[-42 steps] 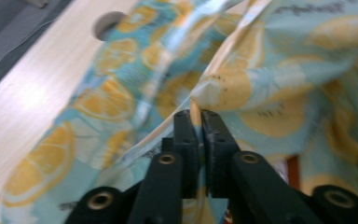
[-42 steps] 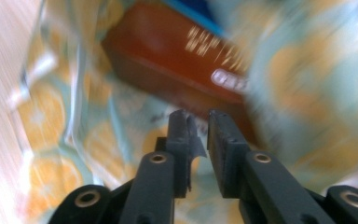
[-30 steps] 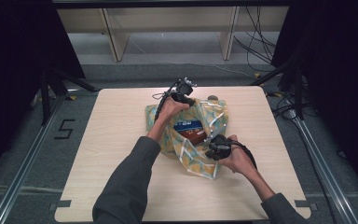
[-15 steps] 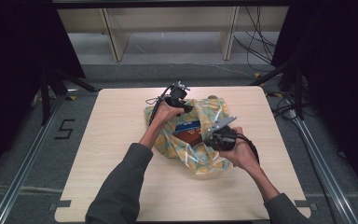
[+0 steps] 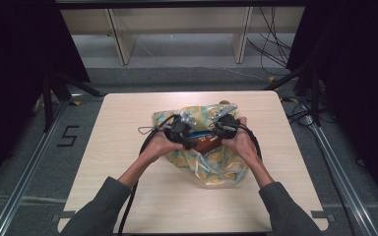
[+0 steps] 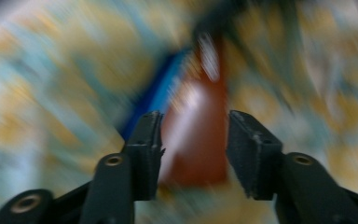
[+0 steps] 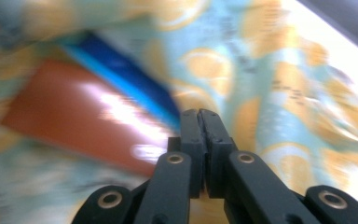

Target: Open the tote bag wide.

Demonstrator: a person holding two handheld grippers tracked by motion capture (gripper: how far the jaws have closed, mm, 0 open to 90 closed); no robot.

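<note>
The patterned cloth (image 5: 211, 162) lies mid-table, wrapped loosely around a brown box (image 5: 207, 144). Left gripper (image 6: 193, 135) stands wide over the box; right gripper (image 7: 200, 122) is closed, seemingly empty. Pinch only fabric, draw corners evenly, avoid shifting the box.

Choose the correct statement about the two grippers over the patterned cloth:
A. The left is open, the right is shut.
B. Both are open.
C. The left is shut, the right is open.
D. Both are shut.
A: the left gripper shows a wide gap between its fingers, while the right gripper has its fingers pressed together above the patterned cloth.
</note>
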